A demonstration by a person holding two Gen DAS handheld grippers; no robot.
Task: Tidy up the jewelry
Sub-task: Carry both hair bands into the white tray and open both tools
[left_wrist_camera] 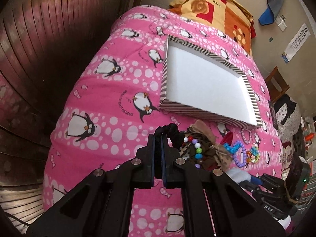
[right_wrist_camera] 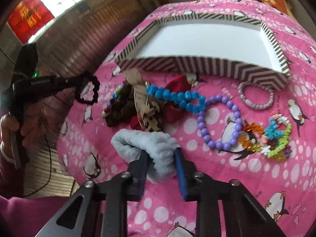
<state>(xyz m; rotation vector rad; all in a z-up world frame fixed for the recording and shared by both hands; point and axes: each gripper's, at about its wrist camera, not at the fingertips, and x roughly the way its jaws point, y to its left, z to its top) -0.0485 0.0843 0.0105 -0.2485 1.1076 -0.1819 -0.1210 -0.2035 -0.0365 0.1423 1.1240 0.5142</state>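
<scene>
In the left wrist view my left gripper [left_wrist_camera: 157, 138] is shut on a black scrunchie [left_wrist_camera: 173, 131], held above the bed just short of the striped box [left_wrist_camera: 197, 114], whose white inside holds nothing. The right wrist view shows that gripper [right_wrist_camera: 76, 87] at the left, with the black scrunchie [right_wrist_camera: 88, 90] dangling from it. My right gripper [right_wrist_camera: 161, 158] is shut on a fluffy light blue scrunchie [right_wrist_camera: 150, 144] lying on the blanket. Beyond it lie a brown leopard bow [right_wrist_camera: 142, 102], a blue bead bracelet [right_wrist_camera: 177, 96], a purple bead bracelet [right_wrist_camera: 219, 122] and a pink hair tie [right_wrist_camera: 254, 96].
Everything rests on a pink penguin blanket [right_wrist_camera: 256, 177]. A cluster of colourful bracelets [right_wrist_camera: 274, 138] lies at the right and a red scrunchie [right_wrist_camera: 177, 83] near the box. A patterned pillow [left_wrist_camera: 213, 9] is behind the box, with a wooden wall [left_wrist_camera: 49, 39] to the left.
</scene>
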